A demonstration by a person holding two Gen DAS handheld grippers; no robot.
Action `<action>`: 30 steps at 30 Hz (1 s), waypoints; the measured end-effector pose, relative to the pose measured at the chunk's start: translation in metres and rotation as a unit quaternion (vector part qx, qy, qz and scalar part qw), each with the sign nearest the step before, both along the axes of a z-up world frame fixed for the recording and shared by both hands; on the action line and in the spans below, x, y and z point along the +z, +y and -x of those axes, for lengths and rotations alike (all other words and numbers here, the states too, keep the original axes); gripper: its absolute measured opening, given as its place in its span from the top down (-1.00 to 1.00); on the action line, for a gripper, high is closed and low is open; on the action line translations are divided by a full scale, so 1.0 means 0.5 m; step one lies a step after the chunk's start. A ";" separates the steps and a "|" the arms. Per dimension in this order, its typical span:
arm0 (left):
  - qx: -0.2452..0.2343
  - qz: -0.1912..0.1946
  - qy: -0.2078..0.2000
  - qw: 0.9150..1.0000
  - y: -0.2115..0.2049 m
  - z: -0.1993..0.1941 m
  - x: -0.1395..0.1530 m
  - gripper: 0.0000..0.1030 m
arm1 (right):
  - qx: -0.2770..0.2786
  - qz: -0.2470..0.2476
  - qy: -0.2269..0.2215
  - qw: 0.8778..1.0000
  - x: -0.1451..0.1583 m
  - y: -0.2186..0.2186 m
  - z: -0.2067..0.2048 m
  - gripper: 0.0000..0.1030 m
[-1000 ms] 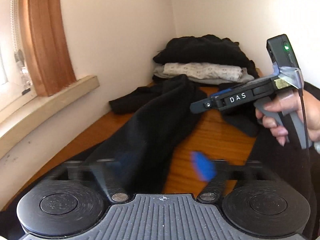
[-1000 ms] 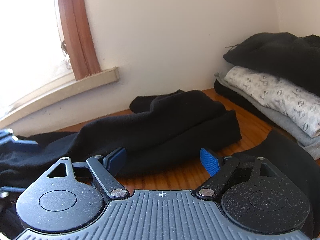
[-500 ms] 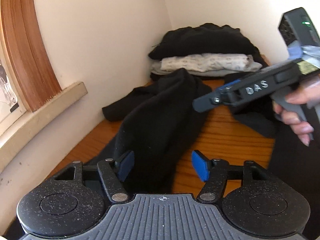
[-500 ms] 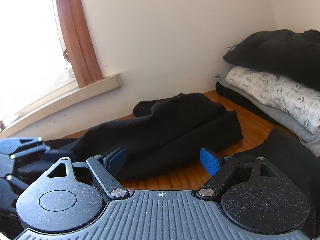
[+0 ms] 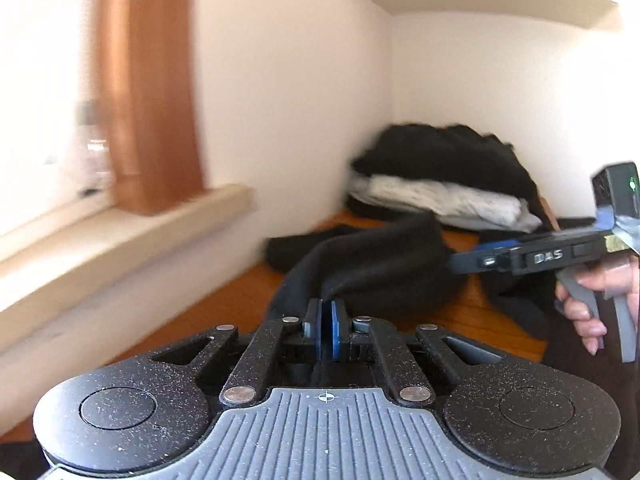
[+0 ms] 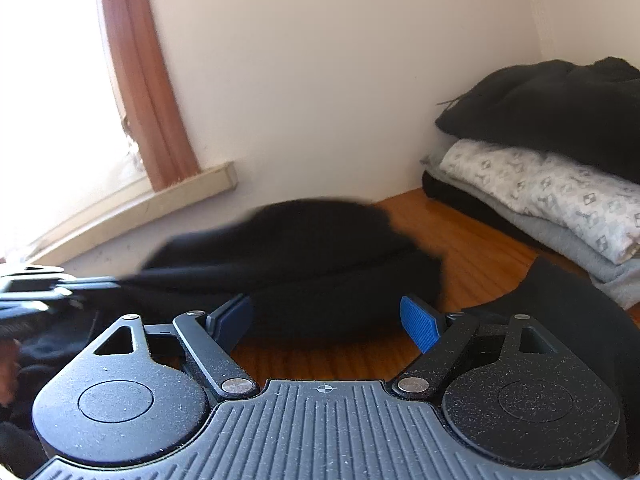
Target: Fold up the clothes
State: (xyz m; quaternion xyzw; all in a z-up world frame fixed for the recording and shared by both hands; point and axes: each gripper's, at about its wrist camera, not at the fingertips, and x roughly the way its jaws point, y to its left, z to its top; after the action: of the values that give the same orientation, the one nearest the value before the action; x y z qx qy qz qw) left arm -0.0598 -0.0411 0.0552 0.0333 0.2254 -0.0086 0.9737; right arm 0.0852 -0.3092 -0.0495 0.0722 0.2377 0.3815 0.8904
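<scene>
Left wrist view shows the left claw point(image 5: 325, 330) clenched on the limp, soft black garment point(image 5: 372, 264), best held by edges; right claw point(image 6: 326, 322) gapes empty.

Black garment point(image 5: 360, 264) across an orange-brown wooden table point(image 6: 472, 248). Stack point(image 6: 560, 184): black top layer, white piece with small grey diamond print, plain grey, black at base. Gripper pads point(image 6: 418, 322) bright blue, bodies black and grey. Walls point(image 6: 320, 80) white; curtain point(image 6: 140, 80) rust-brown; sill point(image 5: 120, 232) cream.

Black garment point(image 5: 372, 264) stretched, rumpled, across the wooden table point(image 5: 460, 316).
</scene>
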 end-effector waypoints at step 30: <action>0.034 0.039 0.029 0.998 0.121 0.069 -0.063 0.91 | -0.014 0.133 0.085 0.987 0.009 0.223 -0.125 -0.01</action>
State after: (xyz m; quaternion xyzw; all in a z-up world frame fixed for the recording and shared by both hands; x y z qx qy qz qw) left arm -0.0943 0.0196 0.0236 -0.0120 0.2540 0.0145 0.9670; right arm 0.1476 -0.1977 -0.0450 -0.0113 0.3603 0.3264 0.8738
